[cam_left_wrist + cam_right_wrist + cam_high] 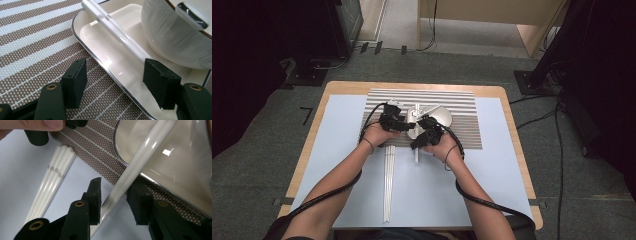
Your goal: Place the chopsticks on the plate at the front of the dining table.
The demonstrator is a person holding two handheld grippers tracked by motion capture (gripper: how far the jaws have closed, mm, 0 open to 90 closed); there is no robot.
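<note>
Nearest us, our right tool (113, 201) straddles a pair of white chopsticks (130, 172) with its jaws parted; we cannot tell whether the pads touch. The sticks are glossy and slick, so we should ease away straight and leave them resting on the tray (105, 37). Our left tool (120, 80) is released, one jaw over the tray's chrome rim, one over the woven striped mat (32, 35). Beyond sits a smooth rounded bowl (175, 37).
</note>
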